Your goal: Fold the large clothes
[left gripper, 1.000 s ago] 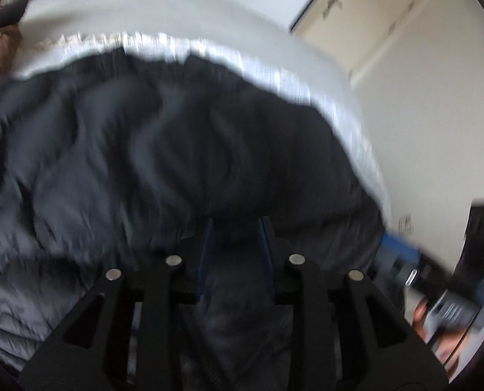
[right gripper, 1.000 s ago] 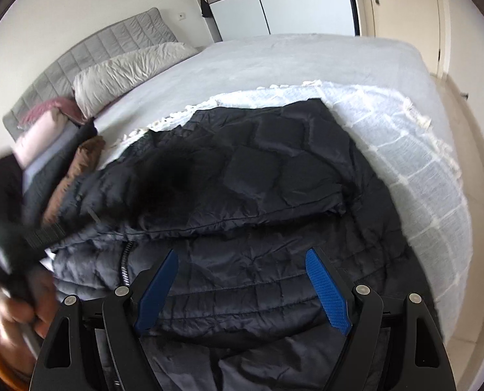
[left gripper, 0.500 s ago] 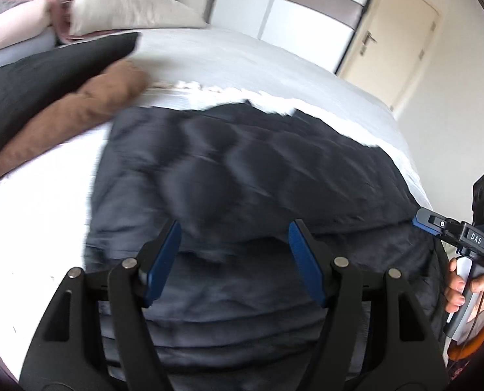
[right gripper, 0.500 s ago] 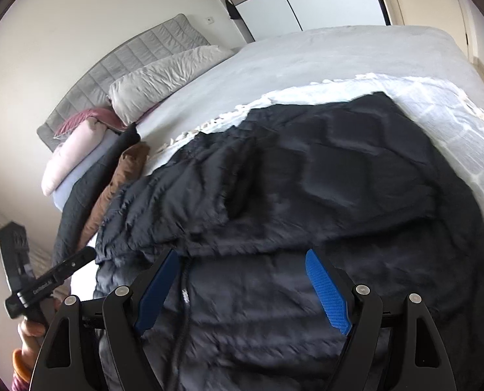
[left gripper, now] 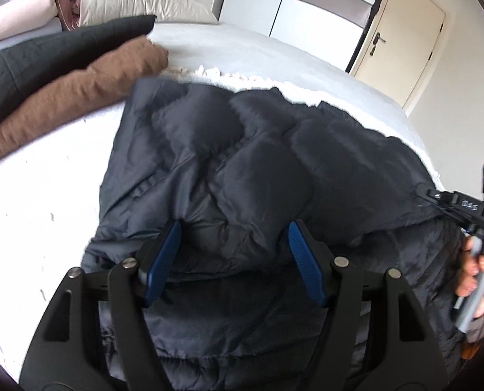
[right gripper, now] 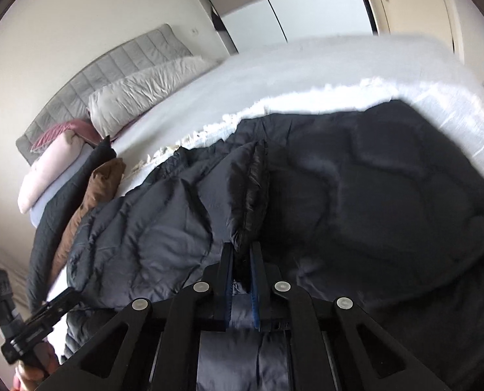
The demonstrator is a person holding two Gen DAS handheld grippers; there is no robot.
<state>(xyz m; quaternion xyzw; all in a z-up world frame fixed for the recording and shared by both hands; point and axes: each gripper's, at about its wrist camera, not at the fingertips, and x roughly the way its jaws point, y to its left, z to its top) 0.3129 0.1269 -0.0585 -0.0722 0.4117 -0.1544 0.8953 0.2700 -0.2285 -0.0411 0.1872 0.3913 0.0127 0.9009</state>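
Left wrist view looks along the left gripper (left gripper: 234, 257), whose two blue-padded fingers (left gripper: 163, 259) stand wide apart with nothing between them, held above the near part of a large dark navy quilted puffer jacket (left gripper: 258, 176). The jacket lies spread across a white fringed throw (left gripper: 40, 202) on a bed with a pale grey cover (left gripper: 242, 52), one padded layer folded over another below the fingers. To the left of the jacket lie a folded brown cloth (left gripper: 66, 97) and, just beyond it, a folded black quilted cloth (left gripper: 46, 52); a cream pillow (left gripper: 137, 3) and a pale pink pillow (left gripper: 10, 16) sit at the head of the bed. At the right edge the right gripper (left gripper: 453, 203) shows as a black bar at the jacket's edge, gripped by a hand (left gripper: 478, 270). A cream door (left gripper: 408, 42) stands in the far wall. Right wrist view shows the right gripper (right gripper: 240, 273) with its fingers nearly together, pinching a raised ridge of the jacket (right gripper: 372, 195); the pinched fold stands up as a dark ribbed edge rising from the jaws. The brown cloth (right gripper: 92, 202) and black cloth (right gripper: 59, 202) lie left of the jacket, below a grey padded headboard (right gripper: 111, 71), and the left gripper (right gripper: 36, 322) appears at the lower left edge.
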